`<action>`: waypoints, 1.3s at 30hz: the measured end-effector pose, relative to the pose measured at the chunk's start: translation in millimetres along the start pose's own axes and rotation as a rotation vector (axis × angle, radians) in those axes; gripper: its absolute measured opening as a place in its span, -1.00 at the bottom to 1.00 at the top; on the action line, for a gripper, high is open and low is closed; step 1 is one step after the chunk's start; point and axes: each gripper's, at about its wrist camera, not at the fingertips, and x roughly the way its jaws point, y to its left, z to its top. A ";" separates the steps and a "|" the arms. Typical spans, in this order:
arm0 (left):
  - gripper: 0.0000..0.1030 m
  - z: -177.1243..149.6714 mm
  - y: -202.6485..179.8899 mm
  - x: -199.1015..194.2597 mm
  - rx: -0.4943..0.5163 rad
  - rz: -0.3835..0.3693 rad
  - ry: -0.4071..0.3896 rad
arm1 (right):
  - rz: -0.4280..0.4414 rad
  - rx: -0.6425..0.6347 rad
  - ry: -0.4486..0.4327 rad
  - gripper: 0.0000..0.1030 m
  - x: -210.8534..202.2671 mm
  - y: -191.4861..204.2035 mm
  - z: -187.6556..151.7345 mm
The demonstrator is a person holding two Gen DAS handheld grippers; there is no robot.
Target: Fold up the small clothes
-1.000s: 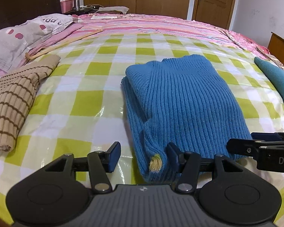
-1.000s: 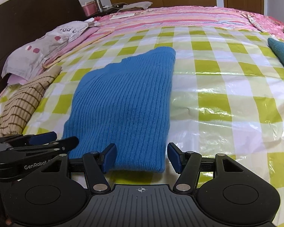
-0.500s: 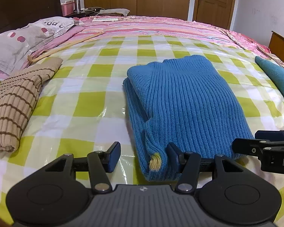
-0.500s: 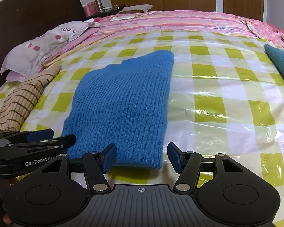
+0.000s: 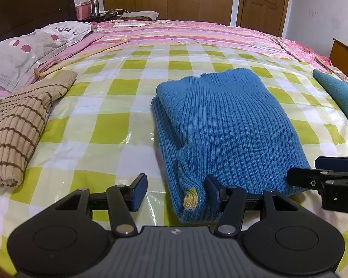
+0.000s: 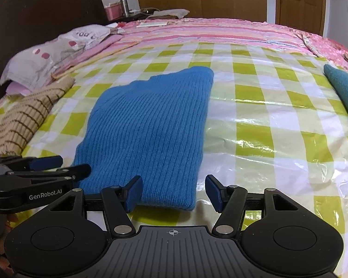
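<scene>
A folded blue ribbed sweater (image 5: 225, 125) lies flat on the bed, on a glossy green-and-white checked plastic sheet (image 5: 109, 129) that covers the mattress. Its collar end points toward the far side of the bed and its near hem lies right in front of both claws.

The left claw (image 5: 174, 193) is spread. Its right blue pad sits against the near left corner of the sweater, where a small yellowish patch shows at the fold, while its left pad stands clear over the bare sheet. The pads do not pinch the knit.

The right claw (image 6: 172, 193) is also spread, with the sweater's near right corner lying between its pads. The left pad looks to be touching the fabric edge, though the angle makes that hard to confirm, and the right pad is apart from it, over the sheet. Each claw appears at the side edge of the other's view, so the two sit close beside each other along the hem.

To the left of the sweater, well apart, lies a folded tan garment with brown stripes (image 5: 16, 127). On the right edge of the bed lies a teal cloth (image 5: 338, 97). A grey pillow with red spots (image 5: 27, 48) rests by the dark headboard, and a pink striped quilt (image 5: 197, 34) covers the far part of the bed.
</scene>
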 end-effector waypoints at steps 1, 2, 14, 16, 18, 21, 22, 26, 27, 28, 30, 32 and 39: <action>0.17 0.5 0.5 -0.8 -0.002 -0.001 -0.002 | 0.008 0.018 -0.002 0.21 -0.4 -3.5 1.4; 0.17 1.0 1.0 -1.4 -0.004 -0.003 -0.004 | 0.011 0.032 -0.002 0.22 -0.5 -6.4 2.8; 0.17 5.6 1.9 4.7 -0.004 -0.013 0.006 | 0.003 0.055 -0.008 0.22 9.2 -11.1 10.1; 0.17 5.8 2.8 4.8 -0.006 -0.015 0.007 | 0.003 0.050 -0.006 0.22 11.8 -9.1 11.6; 0.17 6.4 3.4 5.5 -0.008 -0.018 0.008 | 0.003 0.048 -0.004 0.22 14.2 -7.2 12.9; 0.17 6.9 4.2 6.2 -0.011 -0.022 0.011 | 0.003 0.047 -0.004 0.22 15.2 -5.8 13.7; 0.17 7.2 4.5 6.7 -0.012 -0.023 0.012 | 0.003 0.046 -0.003 0.23 15.8 -5.0 14.2; 0.17 8.0 4.7 7.3 -0.012 -0.025 0.013 | 0.002 0.044 -0.002 0.24 18.6 -3.1 16.5; 0.17 7.9 4.7 7.3 -0.012 -0.025 0.014 | 0.003 0.045 -0.001 0.24 19.6 -2.6 17.0; 0.17 8.1 4.7 7.5 -0.012 -0.025 0.014 | 0.004 0.045 -0.001 0.24 19.9 -3.2 17.3; 0.17 7.9 4.6 7.2 -0.012 -0.025 0.014 | 0.004 0.045 -0.001 0.26 20.8 -2.9 17.9; 0.17 8.1 4.6 7.2 -0.012 -0.025 0.015 | 0.005 0.047 -0.004 0.31 20.4 -2.9 17.7; 0.17 13.5 12.6 5.7 -0.055 -0.066 -0.004 | 0.038 0.088 -0.011 0.36 26.5 -15.2 24.8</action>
